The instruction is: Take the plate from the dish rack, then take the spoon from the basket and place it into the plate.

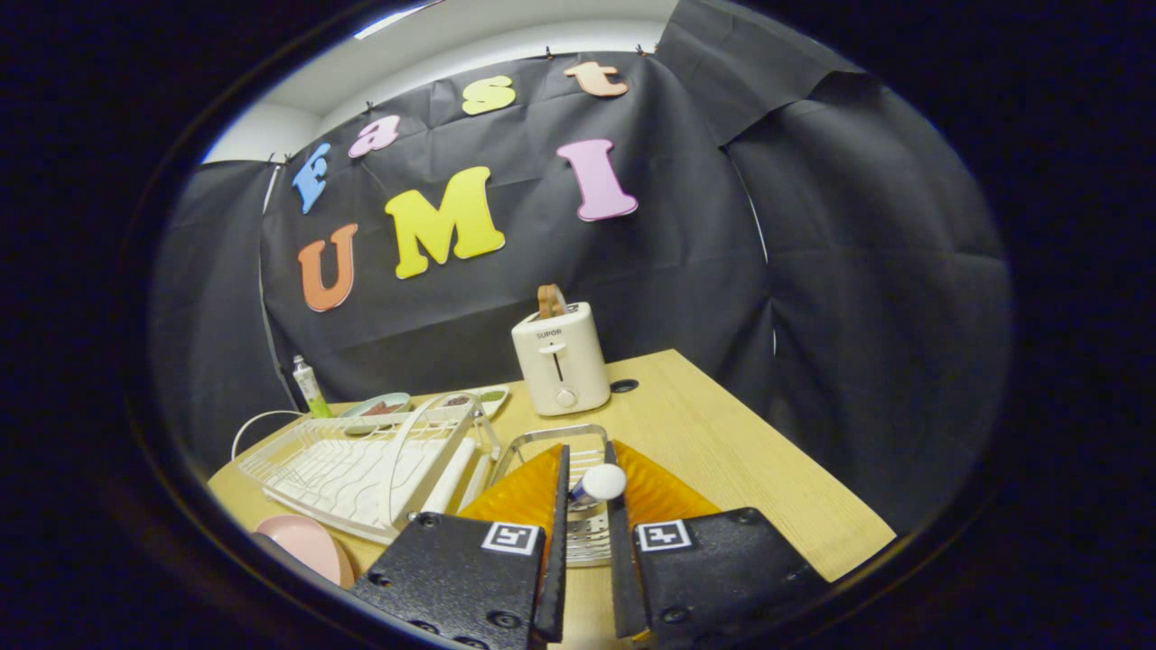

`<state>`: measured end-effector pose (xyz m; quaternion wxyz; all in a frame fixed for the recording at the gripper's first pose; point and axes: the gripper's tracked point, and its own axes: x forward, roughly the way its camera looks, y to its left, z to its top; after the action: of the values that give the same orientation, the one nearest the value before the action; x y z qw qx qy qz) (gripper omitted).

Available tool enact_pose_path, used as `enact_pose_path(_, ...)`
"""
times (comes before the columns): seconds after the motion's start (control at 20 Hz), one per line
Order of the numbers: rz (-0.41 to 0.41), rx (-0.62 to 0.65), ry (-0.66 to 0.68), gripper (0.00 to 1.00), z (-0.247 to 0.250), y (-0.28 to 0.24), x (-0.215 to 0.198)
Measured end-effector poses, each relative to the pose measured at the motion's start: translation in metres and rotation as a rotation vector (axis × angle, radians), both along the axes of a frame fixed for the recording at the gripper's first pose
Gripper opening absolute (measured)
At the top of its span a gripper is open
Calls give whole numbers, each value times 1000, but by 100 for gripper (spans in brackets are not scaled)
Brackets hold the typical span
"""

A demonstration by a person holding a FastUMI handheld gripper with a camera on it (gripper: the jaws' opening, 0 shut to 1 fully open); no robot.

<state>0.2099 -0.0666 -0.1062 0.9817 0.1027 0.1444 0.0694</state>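
Note:
My gripper (587,456) is shut on the spoon (602,482), whose white rounded end sticks up between the two fingers. It hangs just above the wire basket (547,436), which lies under and beyond the fingertips. The white dish rack (361,469) stands to the left of the basket. A pink plate (307,546) lies flat on the wooden table (722,442) in front of the rack, left of my fingers, partly cut off from sight.
A cream toaster (561,361) with a slice of bread in it stands beyond the basket near the back wall. Small dishes (384,405) and a tube (309,386) sit behind the rack. The table's right edge runs close by on my right.

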Motion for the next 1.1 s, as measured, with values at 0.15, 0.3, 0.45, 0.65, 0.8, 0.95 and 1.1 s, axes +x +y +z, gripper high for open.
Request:
enact_pose_path(0.15, 5, -40, 2, 18, 6, 4, -1)
enact_pose_path(0.3, 16, -57, 1, 14, 18, 9, -4)
enact_pose_path(0.45, 3, -116, -30, 10, 47, 8, -8)
enact_pose_path(0.65, -29, -164, -117, 9, 110, 13, -23)
enact_pose_path(0.8, -14, -196, -184, 9, 148, 36, -45)
enact_pose_path(0.95, 44, -203, -229, 8, 176, 76, -70)
enact_pose_path(1.1, 133, -189, -237, 8, 187, 125, -92)
